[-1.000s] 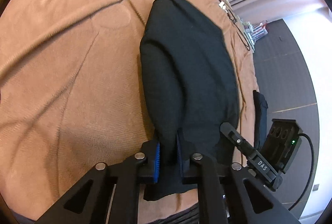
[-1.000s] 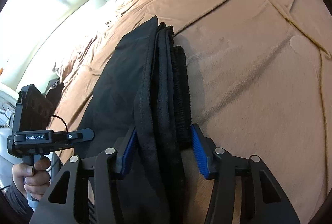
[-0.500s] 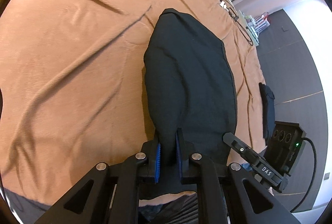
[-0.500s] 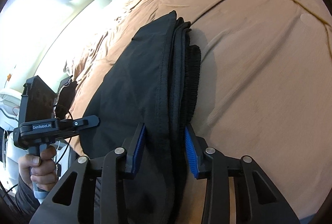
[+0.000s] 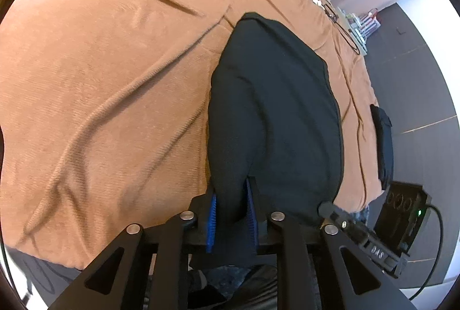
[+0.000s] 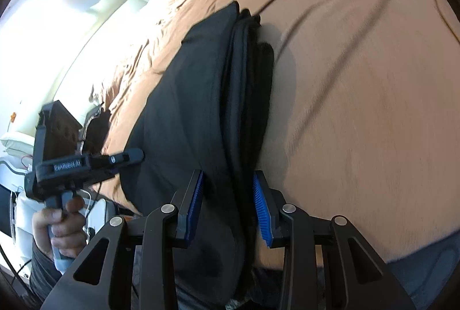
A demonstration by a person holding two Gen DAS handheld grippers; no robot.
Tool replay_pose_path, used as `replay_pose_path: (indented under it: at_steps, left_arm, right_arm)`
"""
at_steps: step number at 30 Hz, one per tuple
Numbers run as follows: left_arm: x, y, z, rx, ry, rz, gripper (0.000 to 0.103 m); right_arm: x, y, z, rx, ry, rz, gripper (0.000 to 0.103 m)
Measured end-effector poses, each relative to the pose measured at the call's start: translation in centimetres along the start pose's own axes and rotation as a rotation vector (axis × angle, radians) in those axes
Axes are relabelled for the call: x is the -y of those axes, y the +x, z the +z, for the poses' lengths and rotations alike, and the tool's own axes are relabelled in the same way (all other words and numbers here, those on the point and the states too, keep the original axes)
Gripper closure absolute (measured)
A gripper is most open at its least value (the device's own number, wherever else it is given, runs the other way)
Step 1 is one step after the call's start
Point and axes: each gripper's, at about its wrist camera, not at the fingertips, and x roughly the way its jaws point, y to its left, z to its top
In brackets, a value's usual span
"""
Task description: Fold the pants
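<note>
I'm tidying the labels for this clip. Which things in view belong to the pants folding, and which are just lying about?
Part of the job:
- folded black pants
- left hand-held gripper, jaws opening, pants fabric between them
- right hand-held gripper, pants edge between its jaws
- brown bedspread

Just lying about:
- small dark garment at the bed edge
- black cord

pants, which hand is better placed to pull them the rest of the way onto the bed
Right. Its tool straddles the pants' thick stacked edge, pads against the cloth. The left tool has only a thin fold between its pads, and its jaws are opening.
</note>
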Motion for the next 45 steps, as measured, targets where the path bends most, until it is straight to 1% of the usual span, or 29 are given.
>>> replay_pose_path:
  at_steps: [2,3,8,10,12,17,20,23,25,28,32,35,39,41,42,43,44,45]
  left_arm:
    - [-0.2,-0.1,0.2,0.008,0.005,0.014,0.072]
    - [-0.3,-0.2,0.3,0.013,0.004,0.015,0.07]
    - [-0.8,-0.7,1.3,0.041,-0.009,0.007,0.067]
    - [-0.9,-0.8,1.6,0.046,-0.013,0.002,0.067]
    - [-0.8,-0.7,2.0,0.047,-0.013,-0.006,0.067]
    - [-0.6,-0.6,2.6,0.051,0.006,-0.021,0.067]
    - [-0.7,-0.4,3.0,0.049,0.003,-0.025,0.067]
    - [-0.8,-0.3,3.0,0.049,0.002,-0.027,0.067]
    - [-0.9,-0.4,2.9,0.048,0.004,-0.025,0.067]
    - [-0.9,-0.5,2.8,0.049,0.007,-0.021,0.067]
    - [-1.0,-0.5,2.9,0.052,0.006,-0.021,0.067]
    - [-1.0,-0.5,3.0,0.055,0.007,-0.021,0.067]
    - [-1.0,-0.6,3.4,0.061,0.01,-0.028,0.067]
    - [-0.9,-0.7,3.6,0.063,0.012,-0.033,0.067]
    - [-0.9,-0.8,3.8,0.065,0.012,-0.036,0.067]
    - [-0.9,-0.8,4.0,0.067,0.012,-0.042,0.067]
    - [-0.8,-0.8,4.2,0.067,0.013,-0.046,0.067]
    - [-0.7,-0.7,4.4,0.067,0.015,-0.047,0.067]
  right_arm:
    - [-0.2,0.0,-0.2,-0.018,-0.014,0.003,0.071]
    - [-0.3,-0.3,-0.1,-0.011,-0.024,0.004,0.071]
    - [-0.6,-2.3,1.0,0.057,-0.042,0.003,0.071]
    - [-0.8,-2.4,1.3,0.064,-0.046,0.0,0.071]
    - [-0.7,-2.2,1.2,0.042,-0.036,-0.002,0.071]
    - [0.0,-2.2,-0.7,0.005,-0.006,0.045,0.071]
    - [0.2,-2.0,-0.9,-0.006,-0.019,0.062,0.071]
    - [0.4,-1.3,-0.9,-0.01,-0.031,0.059,0.071]
    - [0.4,-1.1,-1.0,-0.012,-0.039,0.067,0.095]
    - [0.1,-1.2,-1.5,-0.009,-0.057,0.077,0.098]
    - [-0.4,-1.8,-2.2,-0.016,-0.076,0.096,0.1]
    - [-0.6,-2.0,-2.9,-0.026,-0.097,0.061,0.1]
    - [-0.8,-2.9,-2.5,-0.002,-0.091,0.021,0.098]
    - [-0.9,-3.6,-2.0,0.022,-0.098,0.025,0.095]
    - [-1.0,-3.9,-1.8,0.033,-0.099,0.031,0.082]
    - [-1.1,-4.1,-1.6,0.045,-0.099,0.036,0.057]
    - [-1.1,-4.4,-1.4,0.062,-0.095,0.039,0.045]
    - [-1.0,-4.7,-1.1,0.084,-0.092,0.04,0.036]
